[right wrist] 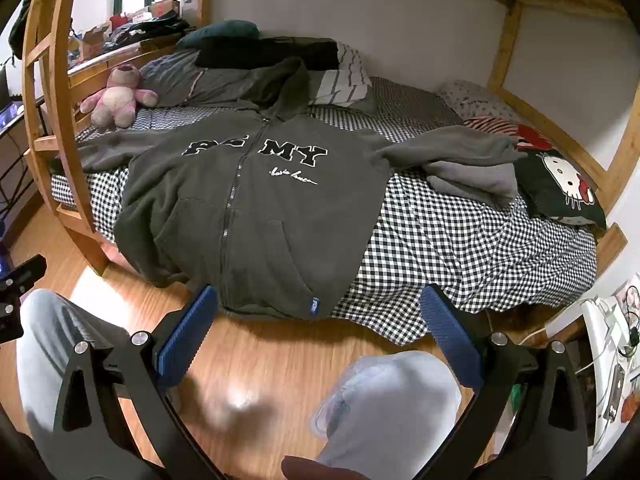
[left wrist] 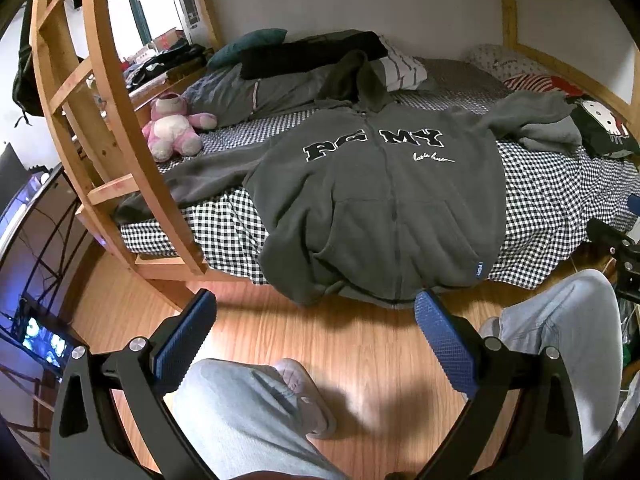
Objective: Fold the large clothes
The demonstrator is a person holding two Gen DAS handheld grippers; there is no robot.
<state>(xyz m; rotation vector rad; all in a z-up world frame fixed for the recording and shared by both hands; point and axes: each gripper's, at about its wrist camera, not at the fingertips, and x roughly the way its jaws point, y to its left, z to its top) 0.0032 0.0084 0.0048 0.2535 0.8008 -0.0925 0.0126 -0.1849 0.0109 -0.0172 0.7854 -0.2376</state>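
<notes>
Both our claws, left (left wrist: 316, 312) and right (right wrist: 318, 308), hang released and empty. The hoodie (left wrist: 380, 200) lies face-up on the bed (left wrist: 560, 200) just ahead, its hem nearest us. We should pinch each sleeve near its cuff and fold inward.

1. Across the hoodie (left wrist: 376, 196) chest run big black block letters: "MY" reads clearly; the letters before it are creased.
2. The white script beneath and the small blue hem tag (right wrist: 315, 306) are too small to read.
</notes>
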